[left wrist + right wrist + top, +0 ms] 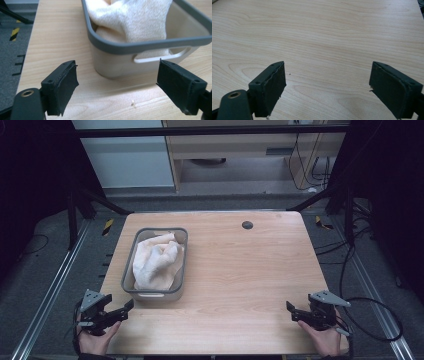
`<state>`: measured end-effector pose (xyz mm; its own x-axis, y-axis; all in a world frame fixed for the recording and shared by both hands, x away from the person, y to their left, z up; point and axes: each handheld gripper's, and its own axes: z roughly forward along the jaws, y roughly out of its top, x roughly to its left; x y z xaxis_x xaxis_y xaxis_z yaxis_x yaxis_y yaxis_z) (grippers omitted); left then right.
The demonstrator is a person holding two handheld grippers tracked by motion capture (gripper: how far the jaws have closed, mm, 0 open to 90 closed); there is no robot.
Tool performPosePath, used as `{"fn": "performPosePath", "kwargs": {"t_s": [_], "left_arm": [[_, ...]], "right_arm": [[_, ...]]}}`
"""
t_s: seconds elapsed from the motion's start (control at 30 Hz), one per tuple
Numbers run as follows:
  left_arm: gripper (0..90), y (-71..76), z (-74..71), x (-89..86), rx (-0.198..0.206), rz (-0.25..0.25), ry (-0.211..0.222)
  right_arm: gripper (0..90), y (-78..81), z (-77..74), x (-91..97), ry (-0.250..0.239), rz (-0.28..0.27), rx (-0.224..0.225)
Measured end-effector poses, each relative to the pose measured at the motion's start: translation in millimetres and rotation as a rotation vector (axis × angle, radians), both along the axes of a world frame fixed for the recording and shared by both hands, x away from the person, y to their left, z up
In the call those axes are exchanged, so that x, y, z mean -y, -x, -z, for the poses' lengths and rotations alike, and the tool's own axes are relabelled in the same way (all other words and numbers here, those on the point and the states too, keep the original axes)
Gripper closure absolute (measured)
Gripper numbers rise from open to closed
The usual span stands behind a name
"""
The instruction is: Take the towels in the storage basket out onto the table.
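my left gripper (126, 309) low at the near left table corner, jaws wide, nothing in them, grey-rimmed beige plastic bin (129, 285) with crumpled cream towel (156, 261) just beyond it, right gripper (292, 310) near right, also gaping over bare wooden table (240, 280)

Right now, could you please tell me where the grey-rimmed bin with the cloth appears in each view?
High view: the bin stands left of centre on the table.
Left gripper view: the bin is at upper right, just beyond the open tool.
Right gripper view: not in it.
Shared landmark: the wooden table.
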<state>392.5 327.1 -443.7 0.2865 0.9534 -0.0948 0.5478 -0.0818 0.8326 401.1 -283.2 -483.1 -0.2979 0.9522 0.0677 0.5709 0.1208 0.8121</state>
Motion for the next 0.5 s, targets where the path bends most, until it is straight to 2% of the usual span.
{"fn": "performPosePath", "kwargs": {"t_s": [0.17,0.5], "left_arm": [[15.6,1.1,-8.8,1.1,0.022,0.012,0.011],[15.6,-2.3,-24.2,2.0,0.036,0.035,0.027]], "right_arm": [[13.4,-0.3,1.7,-1.9,0.019,-0.008,-0.011],[12.8,-1.1,2.9,-2.6,0.031,-0.016,-0.014]]}}
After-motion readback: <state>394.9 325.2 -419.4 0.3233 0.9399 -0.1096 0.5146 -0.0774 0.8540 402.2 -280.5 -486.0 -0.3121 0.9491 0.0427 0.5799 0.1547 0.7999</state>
